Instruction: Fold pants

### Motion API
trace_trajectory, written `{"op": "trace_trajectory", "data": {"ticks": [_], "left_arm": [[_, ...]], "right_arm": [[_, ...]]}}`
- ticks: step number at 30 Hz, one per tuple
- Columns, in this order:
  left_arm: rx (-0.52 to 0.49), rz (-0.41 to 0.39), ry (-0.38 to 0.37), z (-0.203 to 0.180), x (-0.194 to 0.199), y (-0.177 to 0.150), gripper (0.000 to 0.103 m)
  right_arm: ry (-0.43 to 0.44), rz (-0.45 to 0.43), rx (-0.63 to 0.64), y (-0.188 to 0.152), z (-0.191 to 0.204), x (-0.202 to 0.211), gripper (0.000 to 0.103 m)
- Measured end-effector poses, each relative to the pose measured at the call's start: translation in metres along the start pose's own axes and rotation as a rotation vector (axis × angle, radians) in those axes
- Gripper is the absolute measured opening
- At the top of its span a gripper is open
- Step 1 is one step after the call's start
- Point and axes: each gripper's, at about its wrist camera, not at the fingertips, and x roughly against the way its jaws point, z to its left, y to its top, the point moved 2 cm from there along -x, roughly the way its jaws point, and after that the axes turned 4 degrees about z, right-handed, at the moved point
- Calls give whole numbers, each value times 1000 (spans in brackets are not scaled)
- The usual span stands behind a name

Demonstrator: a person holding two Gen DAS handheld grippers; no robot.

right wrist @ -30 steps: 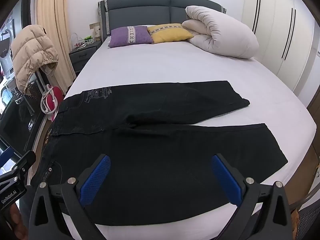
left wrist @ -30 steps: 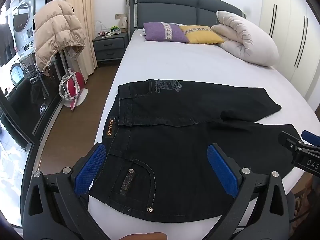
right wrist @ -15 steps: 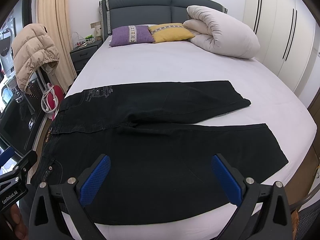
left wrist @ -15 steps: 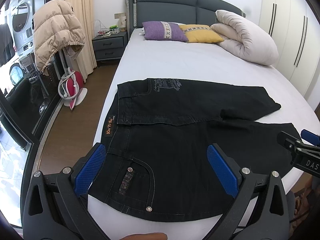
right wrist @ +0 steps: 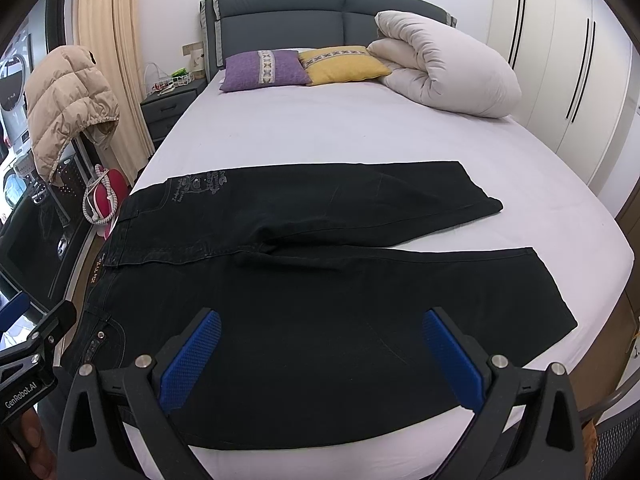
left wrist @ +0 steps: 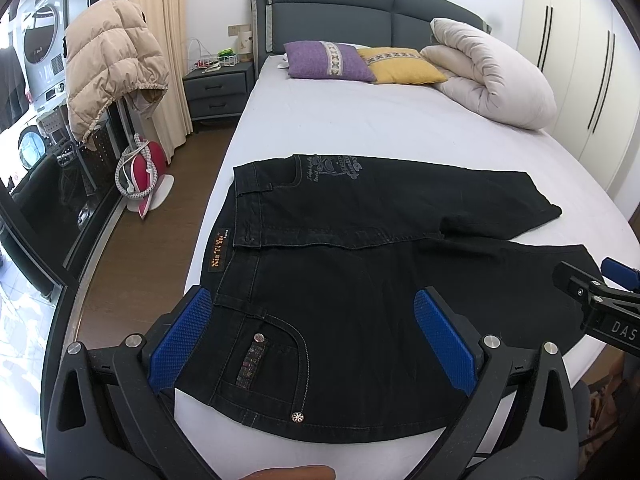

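Black pants were laid flat across the lower half of a white bed, waistband toward the left of the frame, both legs stretched to the right and slightly parted. The left hand-held gripper was held above the waist pocket, jaws spread wide and gripping nothing. The right hand-held gripper was likewise spread wide and empty over the nearer leg. Two cushions and a rolled duvet were seen at the headboard.
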Motion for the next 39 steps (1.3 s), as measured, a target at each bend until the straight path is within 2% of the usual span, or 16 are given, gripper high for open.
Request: {"op": "trace_trajectory", "data": {"ticks": [39], "left_arm": [[1,8,-6,-2,-3,-9,103]], "right_arm": [[-1,4,1,-1,2,0,103]]}}
